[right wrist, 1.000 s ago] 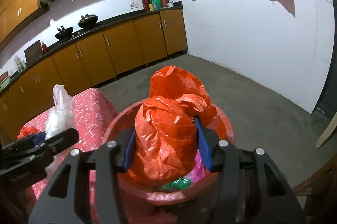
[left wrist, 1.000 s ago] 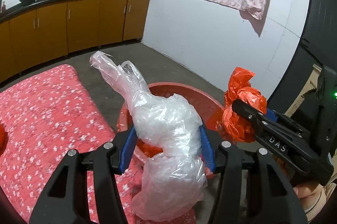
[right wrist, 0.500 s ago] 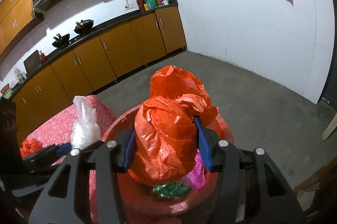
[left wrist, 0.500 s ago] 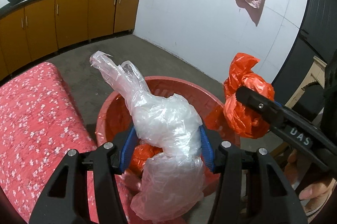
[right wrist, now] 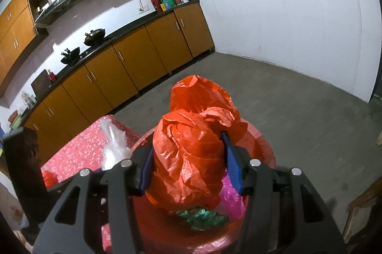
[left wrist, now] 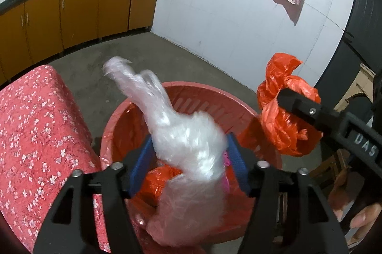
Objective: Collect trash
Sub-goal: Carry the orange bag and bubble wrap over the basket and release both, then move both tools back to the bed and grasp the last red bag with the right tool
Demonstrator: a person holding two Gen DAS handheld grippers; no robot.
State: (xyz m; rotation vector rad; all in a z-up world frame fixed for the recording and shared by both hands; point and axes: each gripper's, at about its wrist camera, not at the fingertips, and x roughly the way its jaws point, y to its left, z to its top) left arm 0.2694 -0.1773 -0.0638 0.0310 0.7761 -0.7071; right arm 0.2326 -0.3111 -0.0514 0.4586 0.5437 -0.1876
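**Both bags hang over the red bin**

The left gripper (left wrist: 189, 140) is over the red bin (left wrist: 205, 86). The bin's open mouth lies right under it and spreads out toward 12 o'clock. The clear bag (left wrist: 167, 115) stands between the two blue pads. It is a long bag. Its fat end hangs down at 6 o'clock and its thin tail points up to 11 o'clock. The jaws have just been opening. Now there is a little gap on each side of the bag, so the pads are apart and do not squeeze it. The bag looks blurry, so I think it is slipping down. It only has to fall straight down to land in the bin.

The right gripper (right wrist: 187, 144) is clamped on the orange bag (right wrist: 191, 158). Both blue pads press into its sides. This bag stands tall, from 6 o'clock up to 12 o'clock. The bin sits under it too, with its rim at 3 o'clock. From the left gripper, the orange bag is at 2 o'clock, just past the bin's right edge.

Some trash lies in the bin already: a green wrapper (right wrist: 203, 218) and a pink bag (right wrist: 231, 196).

The table with the red flower cloth (left wrist: 35, 134) is at 9 o'clock, just beside the bin.

I think the left hand is nearer to the middle of the bin, so the clear bag goes in first.
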